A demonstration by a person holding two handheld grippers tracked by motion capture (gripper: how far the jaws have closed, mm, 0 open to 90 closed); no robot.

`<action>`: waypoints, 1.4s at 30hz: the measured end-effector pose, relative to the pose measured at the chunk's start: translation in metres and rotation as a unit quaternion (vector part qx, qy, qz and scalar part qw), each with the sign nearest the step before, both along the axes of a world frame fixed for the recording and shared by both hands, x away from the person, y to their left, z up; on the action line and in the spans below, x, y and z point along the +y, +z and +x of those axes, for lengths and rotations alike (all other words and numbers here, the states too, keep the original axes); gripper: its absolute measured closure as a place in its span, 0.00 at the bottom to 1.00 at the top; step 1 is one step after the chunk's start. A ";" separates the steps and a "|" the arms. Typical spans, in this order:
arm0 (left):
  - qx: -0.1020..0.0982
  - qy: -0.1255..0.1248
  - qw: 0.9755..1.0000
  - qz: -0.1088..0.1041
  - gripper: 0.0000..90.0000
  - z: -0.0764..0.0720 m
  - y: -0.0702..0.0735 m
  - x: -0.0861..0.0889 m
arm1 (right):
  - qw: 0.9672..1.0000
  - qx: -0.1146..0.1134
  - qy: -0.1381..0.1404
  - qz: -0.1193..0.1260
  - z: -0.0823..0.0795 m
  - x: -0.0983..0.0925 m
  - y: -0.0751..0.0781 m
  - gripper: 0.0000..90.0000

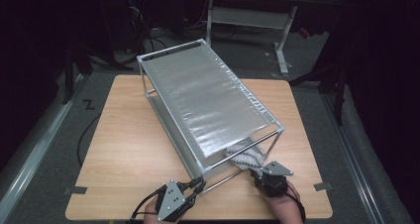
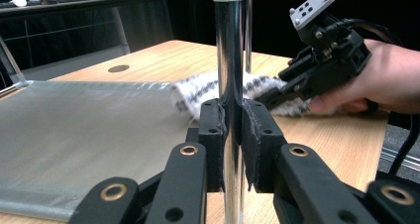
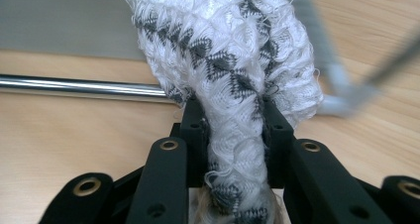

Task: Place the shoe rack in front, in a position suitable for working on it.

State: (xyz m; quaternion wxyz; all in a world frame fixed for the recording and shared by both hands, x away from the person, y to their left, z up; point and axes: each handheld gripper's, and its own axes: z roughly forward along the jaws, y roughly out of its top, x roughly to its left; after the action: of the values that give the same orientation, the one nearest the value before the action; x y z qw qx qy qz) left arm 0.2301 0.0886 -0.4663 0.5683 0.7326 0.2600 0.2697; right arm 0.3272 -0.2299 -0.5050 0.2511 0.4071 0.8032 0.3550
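A two-shelf metal rack (image 1: 208,92) with silver mesh shelves stands slanted on the wooden table (image 1: 129,144). My left gripper (image 1: 199,183) is at its near corner, shut on the upright chrome post (image 2: 229,60); both pads (image 2: 213,130) press the tube. My right gripper (image 1: 257,173) is at the rack's near right end, shut on a white knitted cloth with grey zigzags (image 3: 223,50). The cloth (image 1: 245,158) lies bunched at the edge of the lower shelf (image 2: 74,135), just past the low chrome bar (image 3: 74,85). In the left gripper view the right gripper (image 2: 277,92) reaches in from the right, a hand behind it.
Bare tabletop stretches left of the rack and along the front edge. Tape marks sit at the table's front corners (image 1: 75,190). A white desk frame (image 1: 282,30) stands on the dark floor beyond the table.
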 end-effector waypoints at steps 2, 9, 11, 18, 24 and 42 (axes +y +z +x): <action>0.000 0.000 1.000 0.000 0.88 0.000 0.000 0.000 | 1.000 -0.007 -0.025 -0.004 0.004 -0.010 -0.001 0.78; 0.001 0.000 1.000 0.000 0.88 0.000 0.000 -0.001 | 0.999 -0.009 -0.042 -0.004 0.009 -0.019 -0.001 0.78; 0.001 0.000 1.000 -0.001 0.88 0.000 0.000 -0.001 | 0.999 -0.006 -0.042 -0.004 0.008 -0.017 -0.001 0.79; 0.002 -0.001 1.000 -0.001 0.88 0.000 0.000 -0.001 | 1.000 0.003 -0.003 -0.002 0.002 -0.006 -0.001 0.79; 0.003 -0.002 1.000 -0.001 0.88 0.000 0.000 -0.001 | 0.999 0.009 0.048 -0.002 -0.010 0.016 -0.001 0.79; 0.001 0.000 1.000 0.001 0.88 0.000 0.000 -0.001 | 0.971 0.022 0.235 -0.019 -0.066 0.100 0.000 0.80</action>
State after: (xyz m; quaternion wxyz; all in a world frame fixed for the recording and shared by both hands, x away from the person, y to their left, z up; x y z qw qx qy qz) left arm 0.2303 0.0875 -0.4662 0.5672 0.7336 0.2599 0.2695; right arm 0.2608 -0.1302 -0.5050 0.1503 0.2096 0.8883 0.3800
